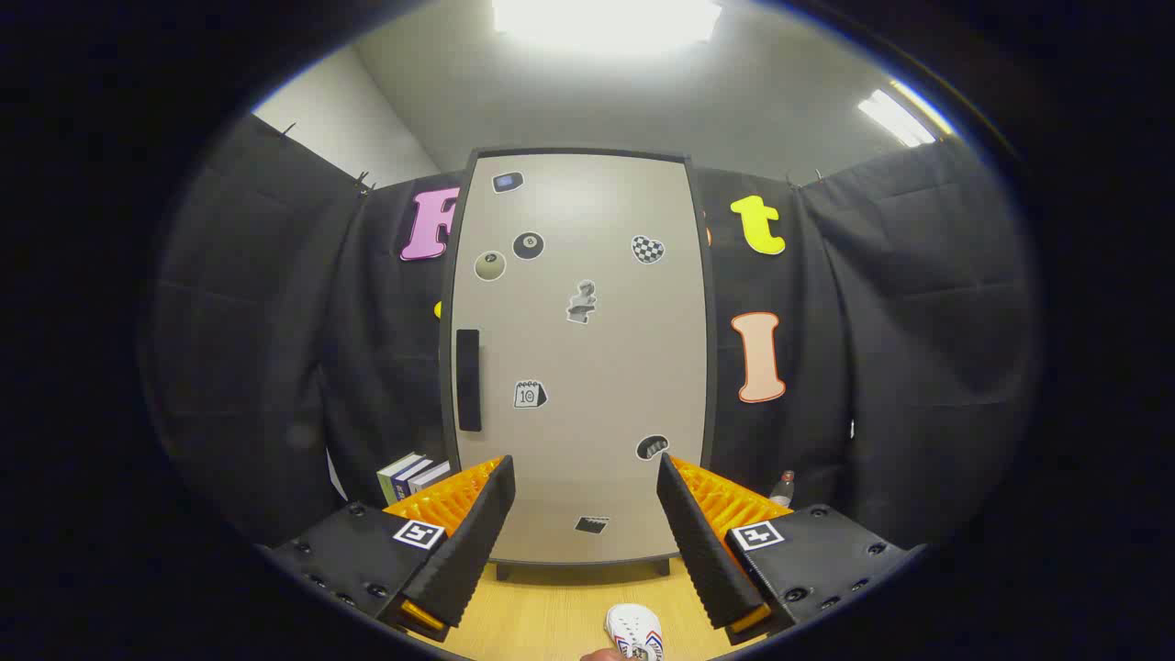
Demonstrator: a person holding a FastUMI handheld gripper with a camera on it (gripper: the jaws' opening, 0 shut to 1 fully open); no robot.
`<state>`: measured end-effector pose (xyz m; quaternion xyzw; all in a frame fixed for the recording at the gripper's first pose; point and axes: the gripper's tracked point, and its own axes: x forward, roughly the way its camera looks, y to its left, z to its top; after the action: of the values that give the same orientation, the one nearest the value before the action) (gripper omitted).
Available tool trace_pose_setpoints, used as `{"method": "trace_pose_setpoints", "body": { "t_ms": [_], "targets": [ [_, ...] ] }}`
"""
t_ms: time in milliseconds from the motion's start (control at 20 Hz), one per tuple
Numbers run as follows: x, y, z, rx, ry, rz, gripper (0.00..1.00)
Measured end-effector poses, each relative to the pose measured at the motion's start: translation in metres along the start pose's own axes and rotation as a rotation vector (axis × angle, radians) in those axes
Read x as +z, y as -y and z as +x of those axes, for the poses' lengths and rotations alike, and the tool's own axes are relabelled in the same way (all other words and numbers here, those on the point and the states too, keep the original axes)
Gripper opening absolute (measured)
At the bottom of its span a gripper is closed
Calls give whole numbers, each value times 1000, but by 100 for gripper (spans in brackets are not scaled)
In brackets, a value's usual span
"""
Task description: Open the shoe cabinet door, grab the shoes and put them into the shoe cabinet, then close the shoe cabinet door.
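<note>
A tall shoe cabinet (587, 367) with a pale grey door stands straight ahead on the wooden floor, its door shut. Several small stickers dot the door. A dark vertical handle (468, 379) runs along the door's left side at mid height. My gripper (586, 477) is open, its fingers spread wide with nothing between them, pointing at the cabinet's lower half from a short distance. A white shoe (635, 632) with red and blue trim lies on the floor low between the fingers, nearer than the cabinet.
A few books (413, 476) stand on the floor left of the cabinet, behind the left finger. A small bottle (783, 487) stands right of the cabinet base. Black cloth walls close in on both sides. Light wooden floor (551, 615) stretches before the cabinet.
</note>
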<state>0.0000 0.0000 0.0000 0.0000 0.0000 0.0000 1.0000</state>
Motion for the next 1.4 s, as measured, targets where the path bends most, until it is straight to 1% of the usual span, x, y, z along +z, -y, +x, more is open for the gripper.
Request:
{"method": "trace_pose_setpoints", "body": {
  "t_ms": [250,650,1100,1400],
  "targets": [
    [4,-4,-7,25,8,-18,97],
    [10,1,-19,8,37,-37,97],
    [12,-1,-15,1,34,-43,97],
    [22,1,6,-4,53,-49,97]
  ]
}}
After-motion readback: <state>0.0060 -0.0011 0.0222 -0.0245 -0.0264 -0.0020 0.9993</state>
